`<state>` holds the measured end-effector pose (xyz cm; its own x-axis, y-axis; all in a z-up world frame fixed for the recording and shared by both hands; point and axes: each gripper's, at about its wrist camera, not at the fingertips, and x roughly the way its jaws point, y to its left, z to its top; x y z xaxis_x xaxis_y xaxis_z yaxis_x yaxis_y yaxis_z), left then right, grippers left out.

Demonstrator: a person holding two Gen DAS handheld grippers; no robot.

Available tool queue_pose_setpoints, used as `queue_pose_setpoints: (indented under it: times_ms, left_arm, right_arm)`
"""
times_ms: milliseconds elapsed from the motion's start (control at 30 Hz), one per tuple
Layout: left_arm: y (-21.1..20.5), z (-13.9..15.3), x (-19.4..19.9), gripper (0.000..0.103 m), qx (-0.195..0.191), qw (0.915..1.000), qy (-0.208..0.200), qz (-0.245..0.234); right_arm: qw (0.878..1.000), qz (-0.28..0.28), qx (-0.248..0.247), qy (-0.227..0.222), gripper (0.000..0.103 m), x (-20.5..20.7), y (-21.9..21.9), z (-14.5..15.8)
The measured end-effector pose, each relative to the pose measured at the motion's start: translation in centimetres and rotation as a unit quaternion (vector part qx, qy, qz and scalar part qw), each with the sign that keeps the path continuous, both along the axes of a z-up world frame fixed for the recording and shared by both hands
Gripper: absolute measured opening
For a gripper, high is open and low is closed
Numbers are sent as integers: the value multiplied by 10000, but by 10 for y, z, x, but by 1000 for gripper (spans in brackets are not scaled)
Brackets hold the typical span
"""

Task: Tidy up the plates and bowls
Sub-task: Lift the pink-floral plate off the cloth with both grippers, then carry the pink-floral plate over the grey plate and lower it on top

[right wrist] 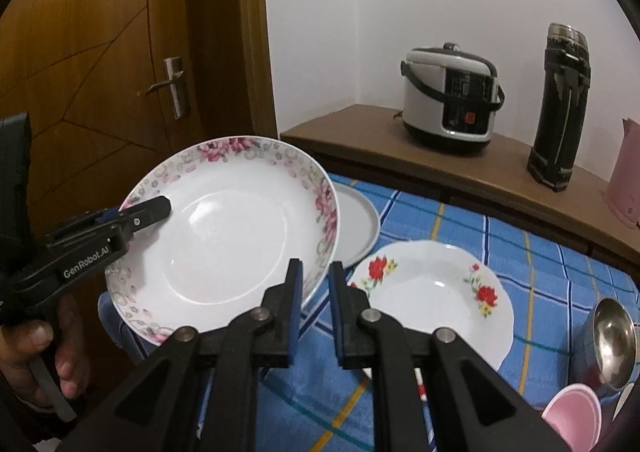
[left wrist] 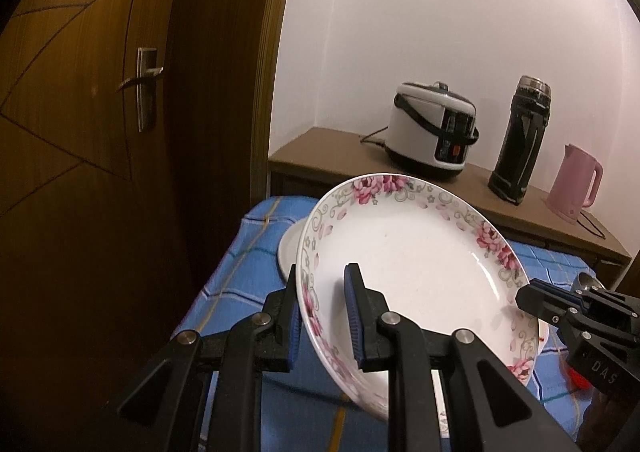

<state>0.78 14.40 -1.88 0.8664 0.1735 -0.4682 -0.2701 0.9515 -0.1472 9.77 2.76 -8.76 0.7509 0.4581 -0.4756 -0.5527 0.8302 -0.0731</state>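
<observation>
A white plate with a pink flower rim (left wrist: 408, 252) (right wrist: 232, 236) hangs tilted above the table, held from both sides. My left gripper (left wrist: 323, 270) is shut on its left rim, one finger under and one inside; in the right wrist view this left gripper (right wrist: 162, 208) sits at the far left with a hand behind it. My right gripper (right wrist: 316, 264) is shut on the opposite rim, and its tip (left wrist: 524, 298) shows at the plate's right edge. A plain grey-white plate (right wrist: 360, 228) (left wrist: 288, 248) and a red-flowered plate (right wrist: 432, 292) lie on the cloth below.
The table has a blue checked cloth (right wrist: 540, 252). A steel ladle (right wrist: 612, 340) and a pink bowl (right wrist: 572, 416) are at its right. Behind, a wooden sideboard (left wrist: 320, 148) carries a rice cooker (left wrist: 432, 128), a black flask (left wrist: 520, 144) and a pink kettle (left wrist: 574, 184). A wooden door (left wrist: 100, 112) stands left.
</observation>
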Motion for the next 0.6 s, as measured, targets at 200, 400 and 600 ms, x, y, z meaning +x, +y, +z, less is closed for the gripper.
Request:
queue_pose_setpoints:
  times_ms: [200, 400, 600]
  left_arm:
    - [1, 12, 8, 22, 82, 9999, -136, 11]
    - [3, 19, 15, 22, 115, 9998, -167, 32]
    - [6, 25, 24, 22, 161, 9997, -188, 70]
  right_arm:
    - [9998, -38, 66, -176, 13, 6, 2, 17]
    - [9993, -90, 112, -333, 13, 13, 5, 32]
    - [9994, -92, 108, -328, 13, 23, 8, 38]
